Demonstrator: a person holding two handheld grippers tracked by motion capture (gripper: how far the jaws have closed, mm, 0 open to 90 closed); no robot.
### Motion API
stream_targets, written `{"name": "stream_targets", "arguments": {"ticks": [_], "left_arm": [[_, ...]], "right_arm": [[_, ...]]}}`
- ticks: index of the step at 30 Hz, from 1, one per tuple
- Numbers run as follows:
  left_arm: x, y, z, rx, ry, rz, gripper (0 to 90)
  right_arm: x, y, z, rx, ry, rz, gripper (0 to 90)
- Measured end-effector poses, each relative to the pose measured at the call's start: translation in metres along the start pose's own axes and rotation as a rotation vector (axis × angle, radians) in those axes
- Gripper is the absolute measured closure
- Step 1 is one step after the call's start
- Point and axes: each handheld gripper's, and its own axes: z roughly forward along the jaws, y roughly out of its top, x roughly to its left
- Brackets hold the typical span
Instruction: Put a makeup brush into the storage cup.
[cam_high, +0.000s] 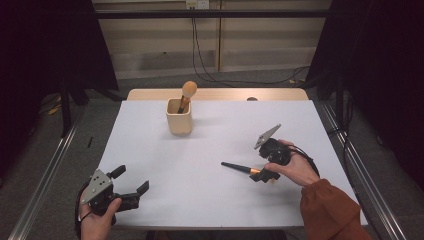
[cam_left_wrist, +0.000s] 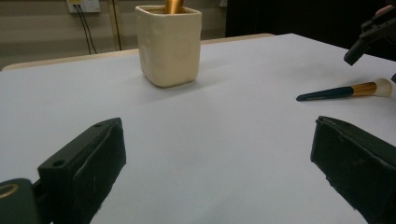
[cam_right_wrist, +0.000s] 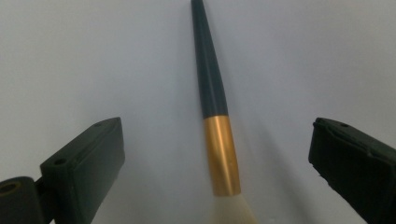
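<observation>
With the right gripper (cam_right_wrist: 212, 158) spread wide astride the dark-handled brush (cam_right_wrist: 212, 93) lying flat on the white bench (cam_high: 200, 165), lower straight, centre on the gold ferrule (cam_right_wrist: 222, 154), close gently, keeping the left gripper (cam_high: 127, 187), also spread and empty, parked near the front edge.

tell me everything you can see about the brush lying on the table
The brush lies flat on the white table, right of centre. It has a slim, tapering dark teal handle, a shiny gold ferrule and pale cream bristles. The handle tip points toward the table's middle, the bristles toward the right tool, whose open jaws stand on either side of the ferrule without touching it.
</observation>
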Motion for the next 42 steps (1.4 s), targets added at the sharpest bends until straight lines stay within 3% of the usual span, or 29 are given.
{"name": "stream_targets", "arguments": {"ticks": [10, 12, 21, 31, 36, 42], "left_arm": [[0.000, 0.000, 0.000, -0.003, 0.004, -0.010, 3.4], [0.000, 0.000, 0.000, -0.003, 0.005, -0.008, 3.4], [0.001, 0.000, -0.001, -0.011, 0.005, -0.019, 3.4], [0.001, 0.000, 0.001, -0.008, 0.009, -0.016, 3.4], [0.002, 0.000, 0.001, 0.001, 0.009, -0.012, 3.4], [0.001, 0.000, 0.002, 0.005, 0.007, -0.003, 3.4]], "right_arm": [[0.001, 0.008, 0.014, 0.176, -0.015, -0.046, 4.6], [0.003, 0.009, 0.018, 0.207, -0.012, -0.076, 7.5], [0.005, 0.011, 0.032, 0.304, -0.029, -0.108, 20.8], [0.007, 0.012, 0.033, 0.315, -0.048, -0.091, 21.5], [0.008, 0.017, 0.035, 0.354, -0.052, -0.105, 22.0], [0.009, 0.020, 0.036, 0.371, -0.044, -0.125, 29.1]]}}
